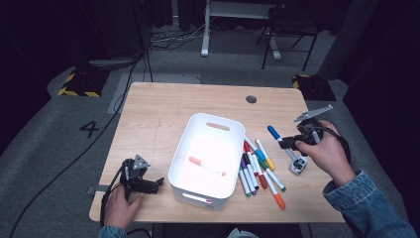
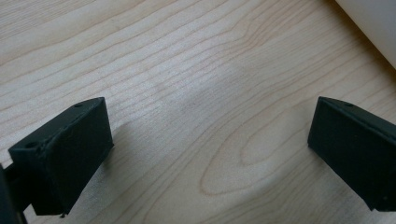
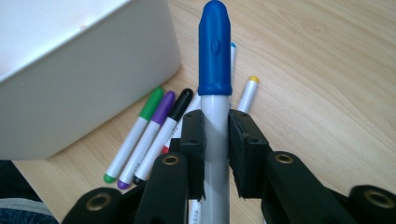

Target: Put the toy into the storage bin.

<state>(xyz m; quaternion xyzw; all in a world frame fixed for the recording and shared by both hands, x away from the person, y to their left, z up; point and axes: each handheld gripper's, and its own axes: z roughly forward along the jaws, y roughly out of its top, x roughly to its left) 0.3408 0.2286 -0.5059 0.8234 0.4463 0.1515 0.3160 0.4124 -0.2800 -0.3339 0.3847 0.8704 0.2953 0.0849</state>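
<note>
My right gripper is shut on a white marker with a blue cap and holds it above the table, right of the white bin. In the right gripper view the blue-capped marker stands between the two pads, cap pointing away from the camera. A pink-capped marker lies inside the bin. Several coloured markers lie loose on the table beside the bin. My left gripper rests near the front left corner, its jaws wide apart over bare wood.
The wooden table has a round cable hole at the back. Green, purple and black markers lie below the right gripper, next to the bin wall. A bin corner shows beyond the left gripper.
</note>
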